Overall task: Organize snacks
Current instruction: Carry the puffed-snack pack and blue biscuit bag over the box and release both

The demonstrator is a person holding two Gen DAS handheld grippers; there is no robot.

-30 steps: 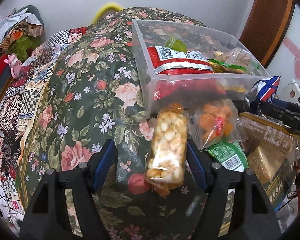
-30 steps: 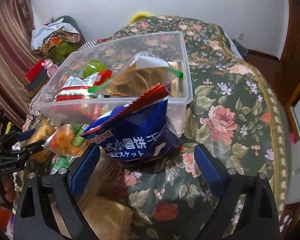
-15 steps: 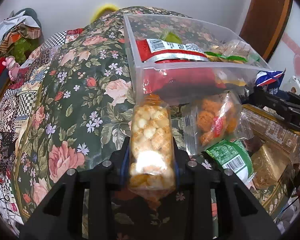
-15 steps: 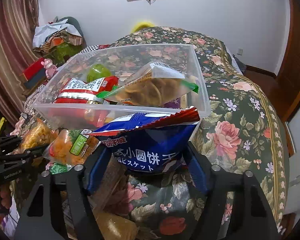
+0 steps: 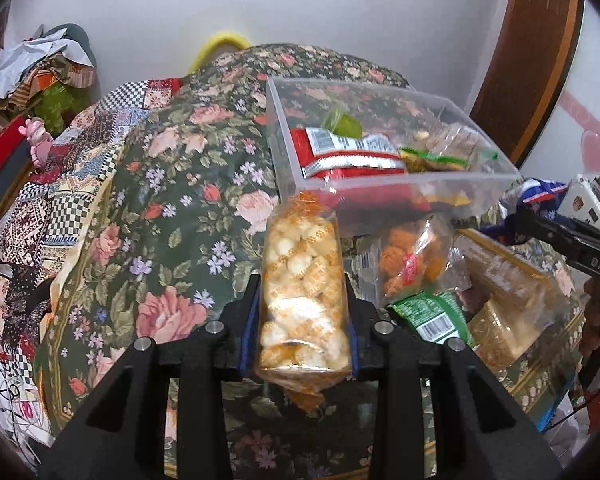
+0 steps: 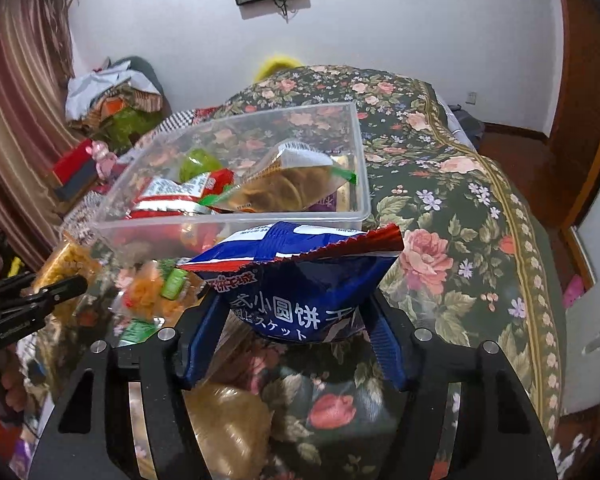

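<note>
The left gripper (image 5: 303, 320) fingers clamp a clear puffed-snack bag (image 5: 302, 292). The right gripper (image 6: 294, 320) fingers squeeze a blue biscuit bag (image 6: 300, 280) near the clear bin (image 6: 236, 220) on the floral bed (image 6: 460, 216).

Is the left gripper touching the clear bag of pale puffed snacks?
Touching. In the left wrist view, the left gripper presses its blue pads against both sides of the puffed snack bag.

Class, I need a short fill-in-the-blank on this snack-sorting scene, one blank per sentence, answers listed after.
1. The left claw is shut on a clear packet of ____ puffs.
2. The right claw grips a ____ biscuit bag.
3. The clear plastic bin rests on a ____-patterned bedspread.

Answers: orange-and-white; blue; floral
</note>
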